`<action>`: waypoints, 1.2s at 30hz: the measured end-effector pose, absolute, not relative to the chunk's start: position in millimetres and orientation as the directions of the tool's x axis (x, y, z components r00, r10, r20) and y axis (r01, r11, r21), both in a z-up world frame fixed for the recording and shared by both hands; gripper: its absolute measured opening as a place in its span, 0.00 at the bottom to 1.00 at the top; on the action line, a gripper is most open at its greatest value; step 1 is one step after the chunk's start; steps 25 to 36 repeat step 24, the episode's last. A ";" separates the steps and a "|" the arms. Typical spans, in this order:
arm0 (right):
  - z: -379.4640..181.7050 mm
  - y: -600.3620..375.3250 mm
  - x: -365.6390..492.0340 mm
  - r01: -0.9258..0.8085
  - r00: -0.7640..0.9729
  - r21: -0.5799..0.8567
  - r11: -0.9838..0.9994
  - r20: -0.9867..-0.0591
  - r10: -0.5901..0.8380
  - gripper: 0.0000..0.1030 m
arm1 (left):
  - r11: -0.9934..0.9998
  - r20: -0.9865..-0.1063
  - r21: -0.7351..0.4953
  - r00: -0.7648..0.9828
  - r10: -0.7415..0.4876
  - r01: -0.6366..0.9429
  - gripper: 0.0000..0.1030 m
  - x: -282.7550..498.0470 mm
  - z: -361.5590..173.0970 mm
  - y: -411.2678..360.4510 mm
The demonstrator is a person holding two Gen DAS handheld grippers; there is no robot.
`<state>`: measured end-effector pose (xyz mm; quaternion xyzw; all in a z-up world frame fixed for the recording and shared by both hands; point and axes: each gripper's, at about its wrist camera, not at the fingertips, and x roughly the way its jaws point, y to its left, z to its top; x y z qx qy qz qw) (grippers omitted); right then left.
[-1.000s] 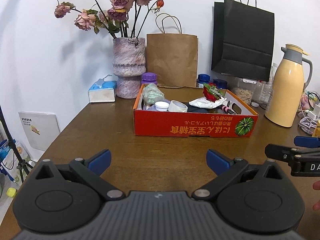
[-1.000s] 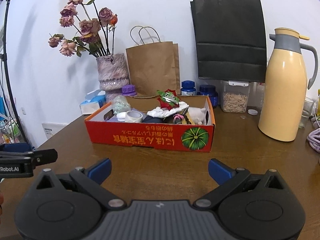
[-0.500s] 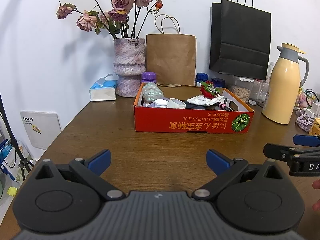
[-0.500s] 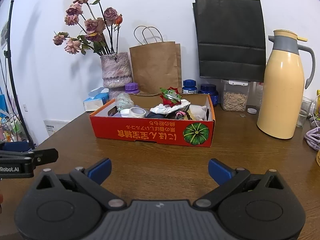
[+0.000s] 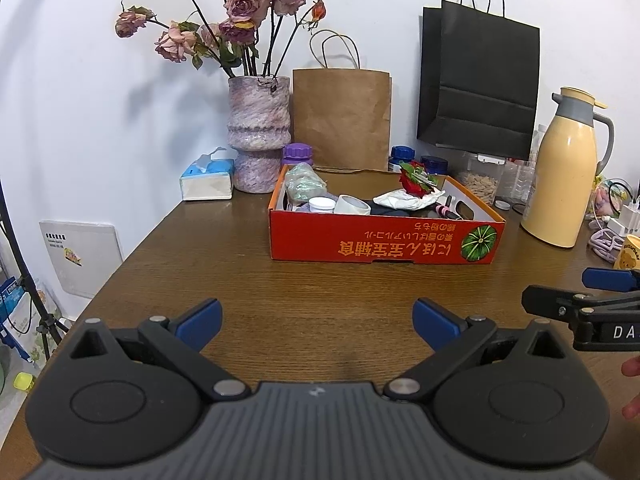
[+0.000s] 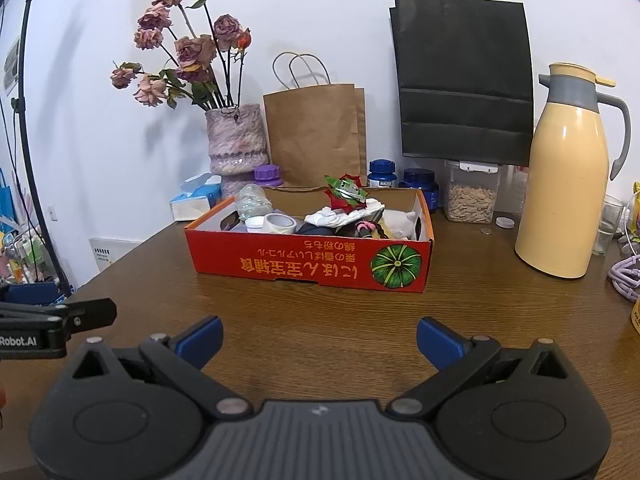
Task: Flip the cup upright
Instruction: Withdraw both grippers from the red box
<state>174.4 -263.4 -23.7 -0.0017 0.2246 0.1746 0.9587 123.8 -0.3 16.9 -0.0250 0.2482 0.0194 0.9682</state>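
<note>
A yellow cup with a bear print shows only partly at the far right edge of the left wrist view; which way up it stands I cannot tell. A sliver of yellow, possibly the same cup, sits at the right edge of the right wrist view. My left gripper hovers open over the bare wooden table, holding nothing. My right gripper is open and empty too, level with the left one. Each gripper's side shows at the edge of the other's view.
A red cardboard box full of odds and ends stands mid-table. Behind it are a vase of dried roses, a brown paper bag, a black bag, jars and a tissue box. A yellow thermos and a clear glass stand right.
Both grippers have drawn back from the red box, which looks smaller and farther now. The yellow cup has come into view at the right edge. The jaws stay open.
</note>
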 end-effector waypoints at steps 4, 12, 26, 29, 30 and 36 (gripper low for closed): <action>-23.7 -262.9 175.3 -0.335 0.838 0.075 0.939 -0.432 0.333 1.00 | 0.998 -0.480 -0.041 0.877 0.019 -0.044 1.00 120.4 17.2 0.2; -24.7 -261.7 173.2 -0.333 0.838 0.074 0.940 -0.434 0.331 1.00 | 0.998 -0.480 -0.039 0.877 0.019 -0.043 1.00 120.6 18.1 -1.0; -24.6 -261.9 172.2 -0.333 0.837 0.073 0.940 -0.435 0.331 1.00 | 0.999 -0.480 -0.039 0.877 0.000 -0.021 1.00 119.2 16.3 -2.3; -24.6 -261.9 172.2 -0.333 0.837 0.073 0.940 -0.435 0.331 1.00 | 0.999 -0.480 -0.039 0.877 0.000 -0.021 1.00 119.2 16.3 -2.3; -24.6 -261.9 172.2 -0.333 0.837 0.073 0.940 -0.435 0.331 1.00 | 0.999 -0.480 -0.039 0.877 0.000 -0.021 1.00 119.2 16.3 -2.3; -24.6 -261.9 172.2 -0.333 0.837 0.073 0.940 -0.435 0.331 1.00 | 0.999 -0.480 -0.039 0.877 0.000 -0.021 1.00 119.2 16.3 -2.3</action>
